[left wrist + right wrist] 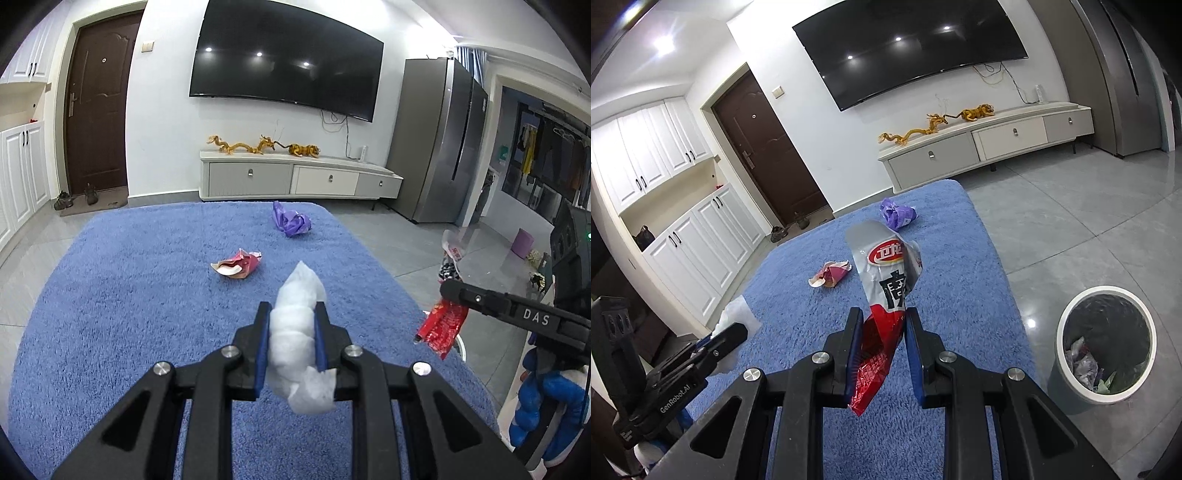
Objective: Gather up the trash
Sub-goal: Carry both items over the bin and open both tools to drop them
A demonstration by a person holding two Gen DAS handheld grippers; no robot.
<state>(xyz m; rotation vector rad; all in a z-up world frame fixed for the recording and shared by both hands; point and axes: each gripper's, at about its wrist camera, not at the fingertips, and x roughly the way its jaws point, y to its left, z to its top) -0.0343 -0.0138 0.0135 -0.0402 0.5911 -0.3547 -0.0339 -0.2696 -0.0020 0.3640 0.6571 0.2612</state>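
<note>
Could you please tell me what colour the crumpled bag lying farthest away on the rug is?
Purple crumpled bag; clearest in the left wrist view.

"DAS" stood in pale letters along the black arm of the right gripper (452,295), at the right edge of the left wrist view. "GenRobot.AI" ran in white up the body of the left gripper (729,332), lower left of the right wrist view. The snack wrapper (886,291), centre frame there, carried a red oval logo with white Chinese characters and one large black character below, too creased to read
</note>
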